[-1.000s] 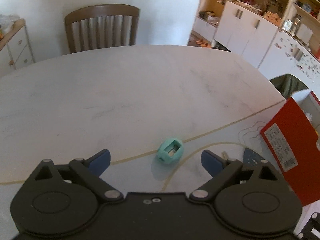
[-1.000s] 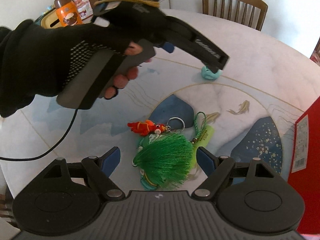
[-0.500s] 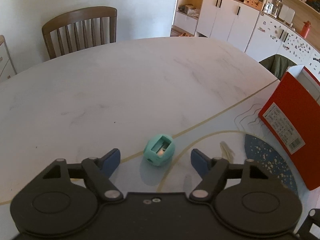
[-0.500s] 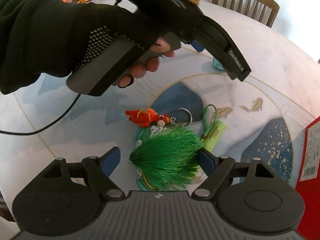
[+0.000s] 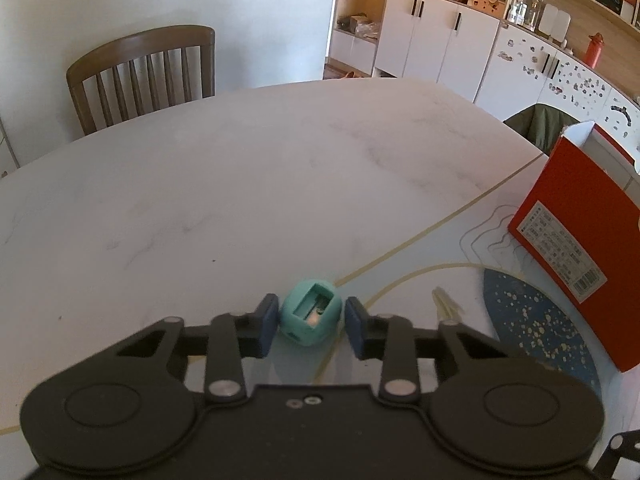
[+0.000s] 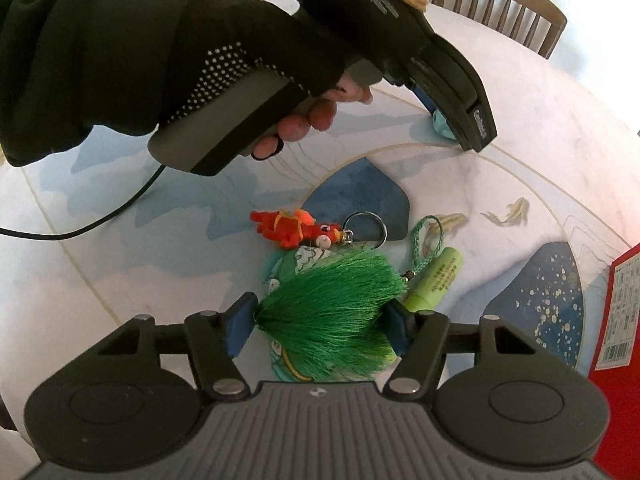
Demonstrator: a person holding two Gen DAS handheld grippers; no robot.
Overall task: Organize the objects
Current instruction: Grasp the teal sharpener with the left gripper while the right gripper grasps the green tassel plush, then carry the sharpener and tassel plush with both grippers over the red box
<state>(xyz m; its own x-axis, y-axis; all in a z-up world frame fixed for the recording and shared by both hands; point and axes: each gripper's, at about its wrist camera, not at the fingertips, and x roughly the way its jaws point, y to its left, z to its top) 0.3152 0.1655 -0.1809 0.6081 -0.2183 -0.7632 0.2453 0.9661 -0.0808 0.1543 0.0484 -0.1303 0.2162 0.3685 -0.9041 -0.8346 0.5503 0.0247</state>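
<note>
Left claw [image 5: 311,320] is gripping the teal sharpener [image 5: 312,317] on the worktop [image 5: 240,184]; small, rigid, light, smooth sides may slip. Right claw [image 6: 320,322] is bracketing the green tassel [image 6: 332,312], contact unclear; soft, light, best pinched at the bundle's middle.

Both hand-held grippers have narrowed: left [image 5: 311,322] around the teal sharpener [image 5: 312,317], right [image 6: 320,326] around the green tassel [image 6: 332,308]

Left gripper [image 5: 311,320]: fingers pinching inward, gloved hand [image 6: 224,60] gripping its handle. Right gripper [image 6: 320,326]: fingers narrowing, partly apart.
</note>
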